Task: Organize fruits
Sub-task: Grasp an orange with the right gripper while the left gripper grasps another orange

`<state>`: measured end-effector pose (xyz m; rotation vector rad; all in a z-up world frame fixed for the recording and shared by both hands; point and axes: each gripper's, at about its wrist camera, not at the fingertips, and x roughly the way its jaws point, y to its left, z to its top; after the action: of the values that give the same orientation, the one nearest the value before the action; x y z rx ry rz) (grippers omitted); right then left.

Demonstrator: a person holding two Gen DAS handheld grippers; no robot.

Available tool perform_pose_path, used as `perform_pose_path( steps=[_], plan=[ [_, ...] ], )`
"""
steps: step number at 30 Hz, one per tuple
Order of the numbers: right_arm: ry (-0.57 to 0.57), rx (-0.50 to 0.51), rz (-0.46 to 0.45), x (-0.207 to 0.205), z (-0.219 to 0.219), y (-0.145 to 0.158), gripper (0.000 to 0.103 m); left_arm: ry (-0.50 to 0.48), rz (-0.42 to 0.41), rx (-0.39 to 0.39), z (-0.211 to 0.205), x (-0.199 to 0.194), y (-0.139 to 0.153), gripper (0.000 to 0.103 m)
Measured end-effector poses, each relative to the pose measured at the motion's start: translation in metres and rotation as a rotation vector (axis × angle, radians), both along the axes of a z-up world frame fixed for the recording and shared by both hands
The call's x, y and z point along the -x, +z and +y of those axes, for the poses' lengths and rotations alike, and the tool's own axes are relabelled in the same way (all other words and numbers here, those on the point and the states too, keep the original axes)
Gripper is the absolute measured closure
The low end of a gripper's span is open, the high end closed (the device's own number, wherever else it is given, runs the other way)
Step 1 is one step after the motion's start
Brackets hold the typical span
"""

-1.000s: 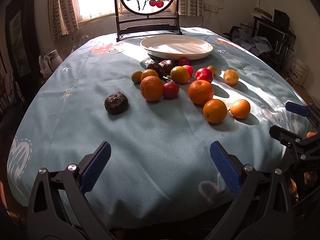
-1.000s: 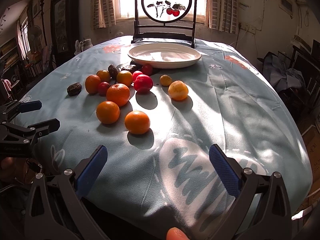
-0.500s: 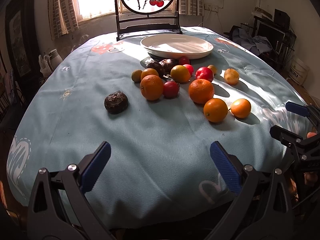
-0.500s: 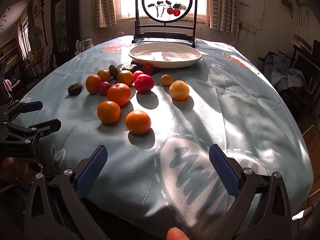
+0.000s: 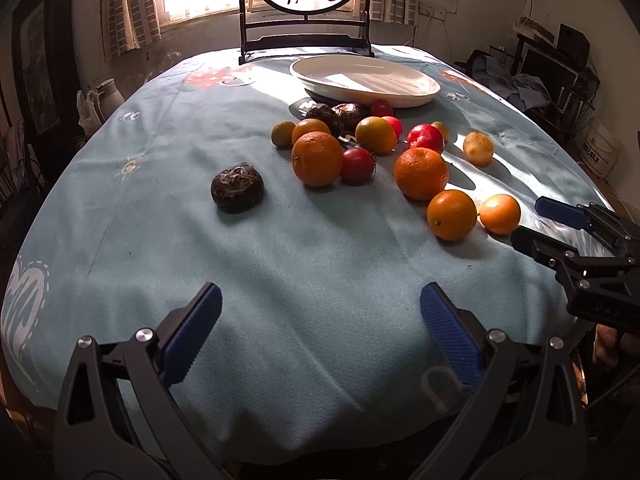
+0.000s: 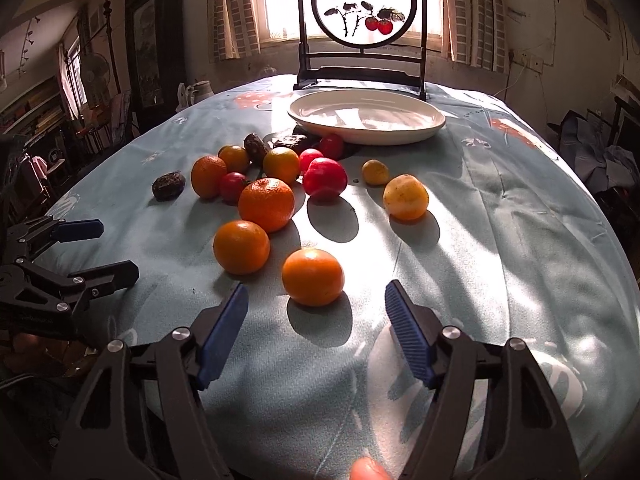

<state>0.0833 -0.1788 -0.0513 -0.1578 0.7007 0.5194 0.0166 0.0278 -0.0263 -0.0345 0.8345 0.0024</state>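
Several fruits lie loose on a light blue tablecloth: oranges, red fruits, a yellow fruit and dark wrinkled fruits. An empty white plate stands behind them. My right gripper is open, its blue pads just short of the nearest orange, one on each side. It also shows in the left wrist view. My left gripper is open and empty over bare cloth near the front edge, seen too in the right wrist view.
A dark wooden stand with a round painted screen stands behind the plate at the far edge. A white jug stands off the table on the left. Furniture and clutter line the right wall.
My right gripper has moved forward and left toward the nearest orange, and its jaws have narrowed somewhat. My left gripper has edged forward a little.
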Motion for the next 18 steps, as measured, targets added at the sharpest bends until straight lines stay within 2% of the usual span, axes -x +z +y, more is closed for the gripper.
perform_pose_path(
  steps=[4,6,7,8,12,15,17,18],
  plan=[
    [0.005,-0.02,0.043,-0.014,0.005,-0.008,0.037,-0.023,-0.015,0.023,0.0,-0.002,0.001,0.002],
    [0.006,-0.026,0.049,-0.017,0.006,-0.01,0.05,-0.043,-0.025,0.037,-0.003,-0.003,0.002,0.002],
    [0.005,-0.029,0.052,-0.019,0.006,-0.011,0.061,-0.057,-0.028,0.044,-0.004,-0.005,0.003,0.002],
    [0.006,-0.043,0.057,-0.02,0.003,-0.012,0.065,-0.071,-0.029,0.049,-0.006,-0.007,0.002,0.002],
    [-0.026,-0.118,0.062,-0.017,-0.014,-0.008,0.065,-0.123,-0.029,0.063,-0.017,-0.017,0.003,0.005],
    [-0.048,-0.156,0.06,-0.014,-0.029,-0.002,0.065,-0.184,-0.022,0.098,-0.029,-0.028,0.004,0.017],
    [-0.058,-0.154,0.055,-0.011,-0.035,0.0,0.065,-0.218,-0.004,0.114,-0.038,-0.038,0.003,0.03],
    [-0.063,-0.155,0.054,-0.011,-0.038,0.001,0.065,-0.232,0.008,0.122,-0.043,-0.043,0.003,0.033]
  ],
)
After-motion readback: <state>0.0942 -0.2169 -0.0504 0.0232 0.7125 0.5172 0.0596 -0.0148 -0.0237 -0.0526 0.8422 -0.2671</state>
